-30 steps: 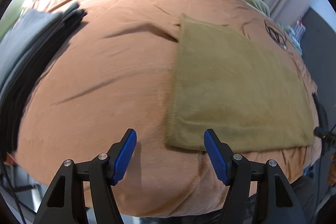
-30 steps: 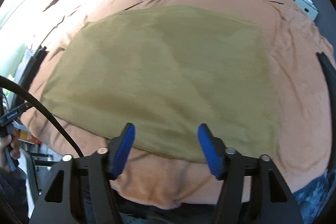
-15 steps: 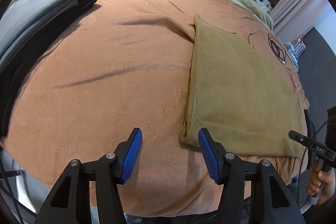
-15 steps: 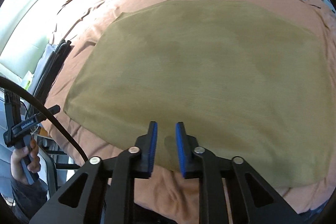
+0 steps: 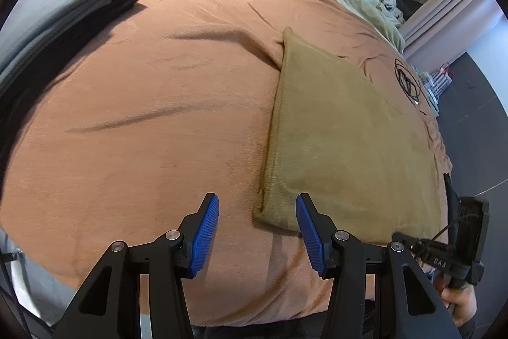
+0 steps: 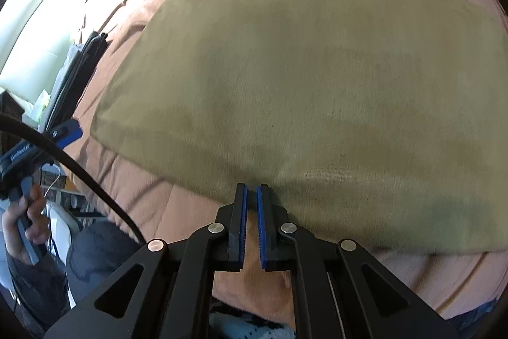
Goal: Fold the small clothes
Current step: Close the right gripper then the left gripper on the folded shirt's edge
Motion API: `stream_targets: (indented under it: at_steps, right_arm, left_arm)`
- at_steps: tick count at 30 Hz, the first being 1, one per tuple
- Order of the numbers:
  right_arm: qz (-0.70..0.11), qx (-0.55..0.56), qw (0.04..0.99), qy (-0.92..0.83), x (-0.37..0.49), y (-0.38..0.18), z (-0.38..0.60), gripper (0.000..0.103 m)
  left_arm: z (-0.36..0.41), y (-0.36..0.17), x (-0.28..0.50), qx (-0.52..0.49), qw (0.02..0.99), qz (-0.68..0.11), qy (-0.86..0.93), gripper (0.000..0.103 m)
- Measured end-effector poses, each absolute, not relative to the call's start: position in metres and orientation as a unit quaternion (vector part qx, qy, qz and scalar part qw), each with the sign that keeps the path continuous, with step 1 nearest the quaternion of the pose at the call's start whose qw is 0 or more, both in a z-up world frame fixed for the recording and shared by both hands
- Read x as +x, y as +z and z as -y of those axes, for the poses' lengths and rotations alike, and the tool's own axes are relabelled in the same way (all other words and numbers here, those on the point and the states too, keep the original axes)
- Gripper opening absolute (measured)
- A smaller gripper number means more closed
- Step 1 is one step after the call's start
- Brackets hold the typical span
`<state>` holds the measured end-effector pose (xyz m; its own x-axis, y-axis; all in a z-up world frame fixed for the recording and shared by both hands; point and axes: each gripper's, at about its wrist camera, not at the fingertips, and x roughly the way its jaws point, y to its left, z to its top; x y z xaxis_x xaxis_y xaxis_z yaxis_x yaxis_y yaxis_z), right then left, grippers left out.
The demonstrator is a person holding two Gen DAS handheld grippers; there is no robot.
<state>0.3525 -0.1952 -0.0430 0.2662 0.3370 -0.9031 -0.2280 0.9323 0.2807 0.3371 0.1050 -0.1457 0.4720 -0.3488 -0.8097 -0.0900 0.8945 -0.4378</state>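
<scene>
Olive cloth (image 6: 317, 84) lying flat on the orange bedspread (image 5: 143, 116). Right gripper (image 6: 250, 196) clenched at the near hem, catch uncertain. Left gripper (image 5: 257, 221) closing, jaws unclenched around the corner. Risk: pinching bedspread too, dragging both.

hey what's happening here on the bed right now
A person is folding a small olive-tan cloth laid flat on an orange-brown bedspread, holding a gripper in each hand. The right gripper has just closed at the cloth's near edge, apparently pinching it. The left gripper is open, its jaws closing in around the near left corner. Folded grey clothes are stacked to the left.
</scene>
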Motion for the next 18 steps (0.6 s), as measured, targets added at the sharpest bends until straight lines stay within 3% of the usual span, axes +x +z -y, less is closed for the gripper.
stream_targets:
  at_steps: [3, 7, 15, 18]
  right_arm:
    - [-0.574, 0.051, 0.797, 0.181, 0.352, -0.032, 0.198, 0.003]
    - [-0.56, 0.048, 0.81, 0.167, 0.354, -0.019, 0.206, 0.003]
    - [-0.564, 0.06, 0.809, 0.156, 0.369, -0.03, 0.211, 0.003]
    - [-0.562, 0.061, 0.81, 0.154, 0.378, -0.029, 0.216, 0.003]
  left_arm:
    - [-0.1, -0.152, 0.344, -0.218, 0.826, -0.513, -0.085, 0.051]
    - [-0.093, -0.165, 0.354, -0.224, 0.815, -0.527, -0.088, 0.041]
    - [-0.091, -0.18, 0.356, -0.245, 0.805, -0.535, -0.078, 0.04]
    - [-0.089, -0.179, 0.356, -0.236, 0.809, -0.534, -0.067, 0.03]
